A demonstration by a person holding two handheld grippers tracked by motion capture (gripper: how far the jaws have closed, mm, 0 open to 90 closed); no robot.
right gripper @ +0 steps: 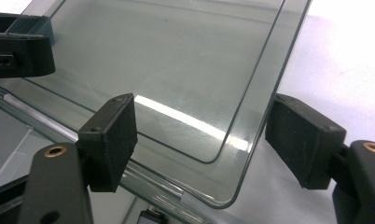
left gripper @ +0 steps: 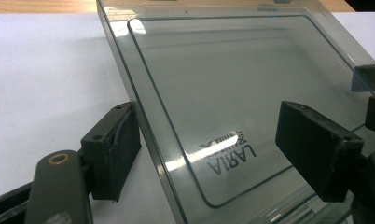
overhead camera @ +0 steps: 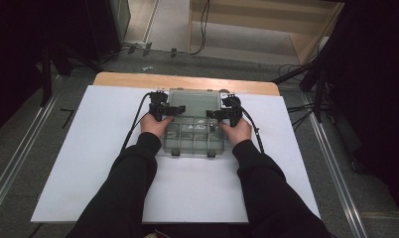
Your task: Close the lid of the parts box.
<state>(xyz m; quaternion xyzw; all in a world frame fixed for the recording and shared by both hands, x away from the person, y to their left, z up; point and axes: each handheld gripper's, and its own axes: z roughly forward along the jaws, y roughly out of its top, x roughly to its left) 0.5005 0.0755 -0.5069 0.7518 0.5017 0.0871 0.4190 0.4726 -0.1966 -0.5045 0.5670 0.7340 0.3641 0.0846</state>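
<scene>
High view: clear compartment box (overhead camera: pixel 193 139) lies open, lid (overhead camera: pixel 194 103) raised.

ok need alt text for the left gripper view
A raised, see-through grey-tinted plastic lid of an organiser box stands tilted between the two black jaws of the left tool, whose pads sit clear of it. One jaw is outside the lid's edge, one over its face; lettering shows through near the bottom, above a white tabletop.

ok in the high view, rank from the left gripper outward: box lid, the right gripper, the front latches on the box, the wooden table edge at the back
1. box lid, straddled by the left gripper
2. right gripper, across the lid
3. front latches and wooden table edge: too close to call; latches toward the person, edge behind the box
</scene>
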